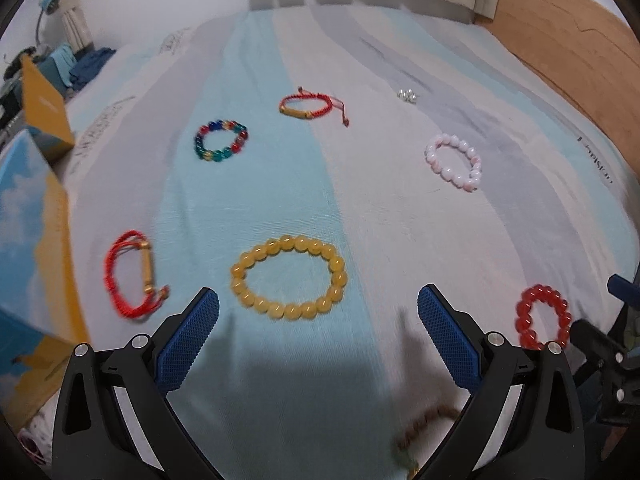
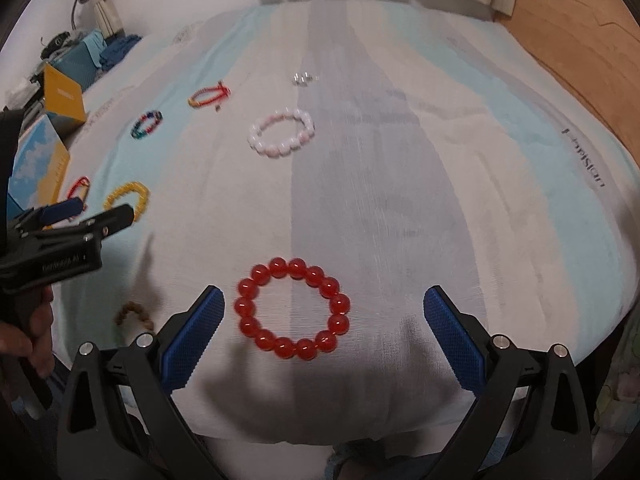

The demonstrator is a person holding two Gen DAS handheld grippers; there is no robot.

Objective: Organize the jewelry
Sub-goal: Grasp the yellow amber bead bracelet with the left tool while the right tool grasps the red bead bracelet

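Note:
Several bracelets lie on a striped bedspread. In the left wrist view a yellow bead bracelet lies just ahead of my open, empty left gripper. A red cord bracelet is to its left, a brown bead bracelet lies under its right finger. Farther off are a multicolour bracelet, another red cord bracelet, a pink bracelet and a small silver piece. In the right wrist view a red bead bracelet lies between the fingers of my open, empty right gripper.
A blue and yellow box stands at the bed's left edge, with a second yellow box behind it. A wooden floor runs along the right. The left gripper's body shows at the left of the right wrist view.

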